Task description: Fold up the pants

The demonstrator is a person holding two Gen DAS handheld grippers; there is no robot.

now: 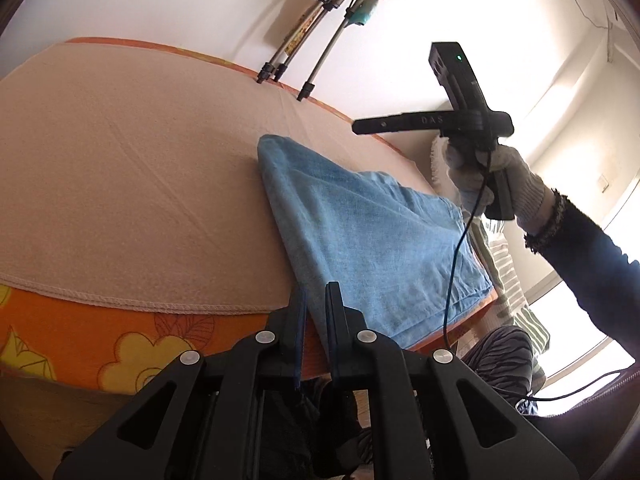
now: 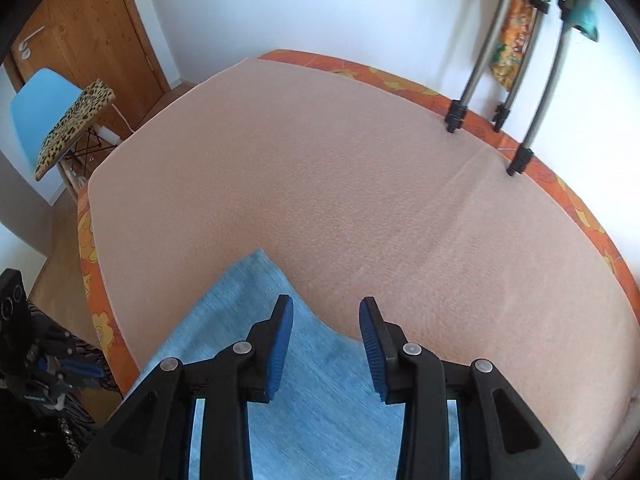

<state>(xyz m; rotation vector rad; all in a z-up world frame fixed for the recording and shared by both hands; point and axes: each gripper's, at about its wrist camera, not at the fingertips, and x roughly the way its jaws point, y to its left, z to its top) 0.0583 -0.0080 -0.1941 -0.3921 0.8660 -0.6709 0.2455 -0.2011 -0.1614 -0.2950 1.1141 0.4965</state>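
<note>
Right wrist view – right gripper (image 2: 326, 344) parted and empty above blue folded pants (image 2: 320, 392), near edge of peach cloth (image 2: 320, 184). Left gripper (image 1: 316, 320) nearly closed, nothing gripped. Best now: press flat, square the edges – no dragging

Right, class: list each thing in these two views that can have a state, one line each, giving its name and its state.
blue pants: folded into a flat stack near the bed's edge, not gripped.
left gripper: shut, nothing visibly between the pads.
right gripper: open, above the pants, holding nothing.
pink sheet: spread flat over the orange floral mattress.
wooden door: closed.
</note>
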